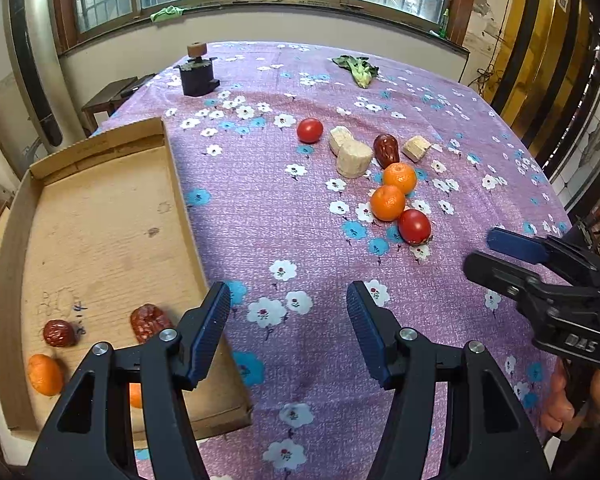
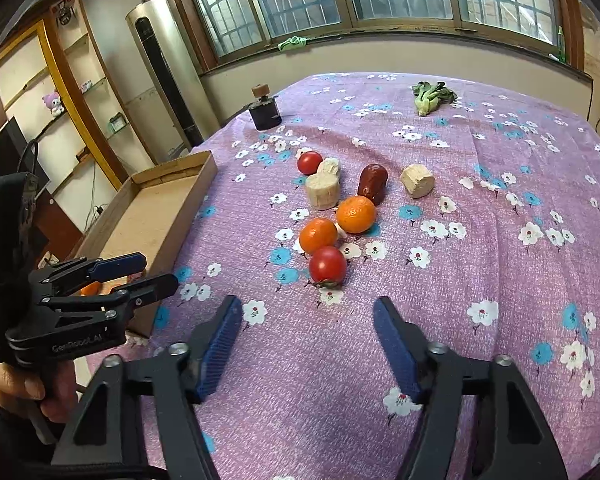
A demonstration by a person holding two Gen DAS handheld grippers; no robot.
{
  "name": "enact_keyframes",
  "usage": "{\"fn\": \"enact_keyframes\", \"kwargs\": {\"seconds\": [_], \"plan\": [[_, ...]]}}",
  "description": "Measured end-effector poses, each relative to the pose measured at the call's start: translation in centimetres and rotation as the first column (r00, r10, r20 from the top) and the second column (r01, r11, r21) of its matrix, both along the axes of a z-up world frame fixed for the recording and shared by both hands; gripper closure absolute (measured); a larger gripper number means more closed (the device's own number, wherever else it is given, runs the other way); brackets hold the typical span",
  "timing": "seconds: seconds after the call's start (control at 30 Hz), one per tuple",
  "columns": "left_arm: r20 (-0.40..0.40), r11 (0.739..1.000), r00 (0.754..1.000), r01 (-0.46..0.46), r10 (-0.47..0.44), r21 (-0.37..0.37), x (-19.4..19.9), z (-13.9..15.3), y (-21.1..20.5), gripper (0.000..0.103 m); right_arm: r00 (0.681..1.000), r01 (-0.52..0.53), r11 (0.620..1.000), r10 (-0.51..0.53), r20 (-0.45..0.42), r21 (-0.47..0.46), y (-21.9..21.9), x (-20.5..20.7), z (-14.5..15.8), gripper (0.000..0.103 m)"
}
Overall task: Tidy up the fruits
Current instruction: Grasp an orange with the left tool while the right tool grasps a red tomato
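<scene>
On the purple flowered tablecloth lies a cluster of two oranges (image 2: 355, 214) (image 2: 318, 235), a near tomato (image 2: 327, 266), a far tomato (image 2: 309, 162), a red date (image 2: 373, 183) and pale root chunks (image 2: 322, 191). A cardboard tray (image 1: 180, 184) at the left holds two red dates (image 1: 150, 322) (image 1: 59, 333) and an orange (image 1: 45, 374). My left gripper (image 1: 288, 312) is open over the cloth beside the tray's right wall, nothing between its fingers. My right gripper (image 2: 308, 316) is open just short of the near tomato, empty.
A dark block with a wooden knob (image 1: 197, 73) and a leafy green vegetable (image 2: 432, 97) sit at the table's far end. A tall air conditioner (image 2: 164, 72) and shelves stand beyond the left edge. A hand (image 2: 24, 390) grips the left tool.
</scene>
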State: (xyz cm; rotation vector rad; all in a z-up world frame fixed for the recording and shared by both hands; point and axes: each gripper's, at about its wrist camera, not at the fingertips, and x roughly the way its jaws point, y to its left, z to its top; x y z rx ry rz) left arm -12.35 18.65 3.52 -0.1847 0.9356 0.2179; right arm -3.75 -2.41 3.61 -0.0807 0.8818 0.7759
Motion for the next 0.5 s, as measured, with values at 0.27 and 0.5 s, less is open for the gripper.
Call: {"fn": "enact_keyframes", "kwargs": {"seconds": [0.27, 0.5], "plan": [[-0.010, 0.999, 1.000, 0.011, -0.012, -0.037, 2.1, -0.6, -0.1, 0.044, 1.000, -0.014, 0.996, 0.014, -0.003, -0.089, 3.5, 3.1, -2.5, 0.055], [-0.019, 0.996, 0.998, 0.060, -0.061, -0.066, 6.0, -1.2, -1.2, 0.044, 1.000, 0.018, 0.996, -0.017, 0.006, -0.090, 2.7, 4.2, -3.3, 0.073]]}}
